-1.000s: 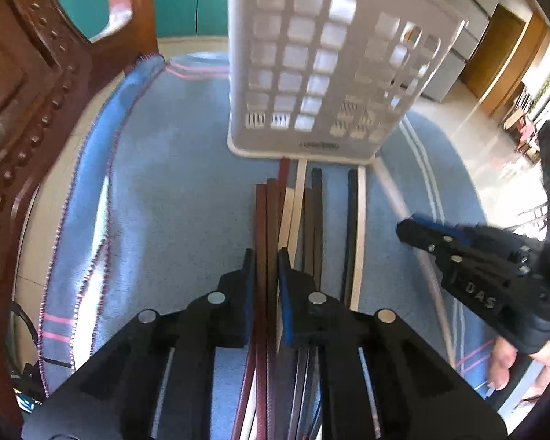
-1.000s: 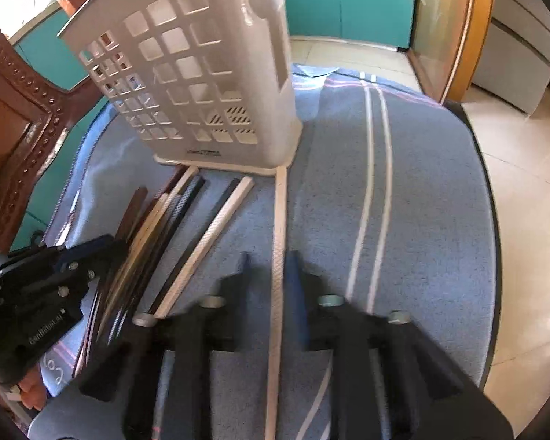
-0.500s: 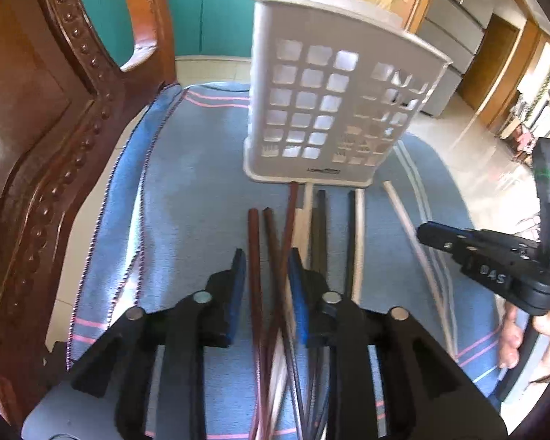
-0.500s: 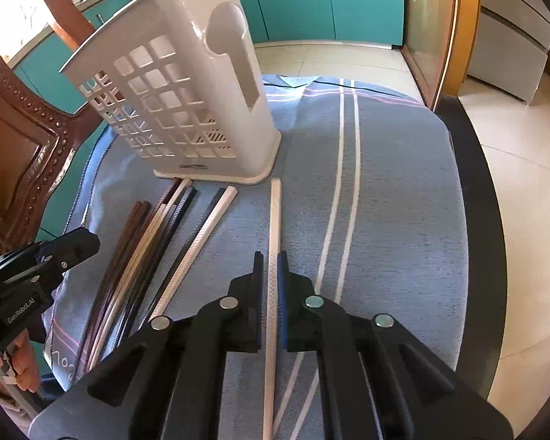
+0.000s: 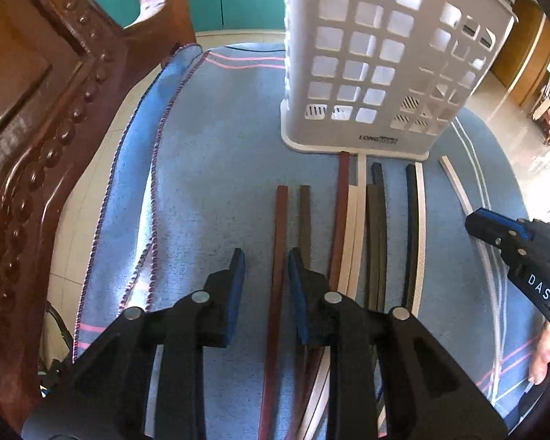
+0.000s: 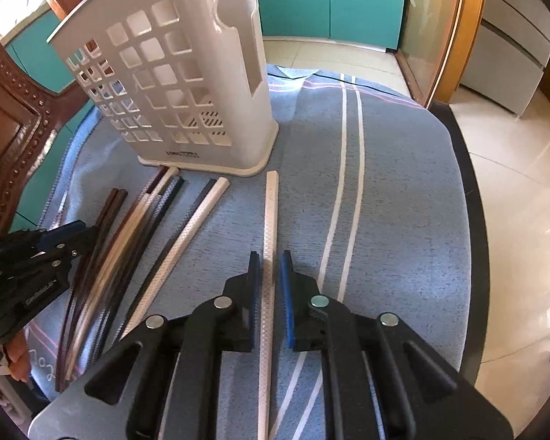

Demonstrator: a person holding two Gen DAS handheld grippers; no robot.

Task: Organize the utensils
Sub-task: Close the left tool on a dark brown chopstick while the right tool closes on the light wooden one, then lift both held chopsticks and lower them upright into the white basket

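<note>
A white slotted utensil holder [image 5: 385, 66] [image 6: 187, 95] stands on a blue cloth [image 5: 209, 190]. Several chopsticks, red-brown, dark and white, lie side by side in front of it [image 5: 352, 227] [image 6: 128, 242]. My left gripper [image 5: 266, 275] is open, its jaws either side of a red-brown chopstick [image 5: 278, 256] lying on the cloth. My right gripper [image 6: 269, 275] is open around a lone white chopstick [image 6: 269, 227], which lies flat between the jaws with small gaps each side.
A carved wooden chair back [image 5: 36, 146] rises at the left of the cloth. The round table's dark rim [image 6: 473, 220] curves at the right, with tiled floor beyond. Teal cabinets [image 6: 330, 0] stand behind.
Both grippers have opened; the left one let go of the red-brown chopsticks and the right one loosened around the white chopstick. Both views have pulled back slightly from the holder.
</note>
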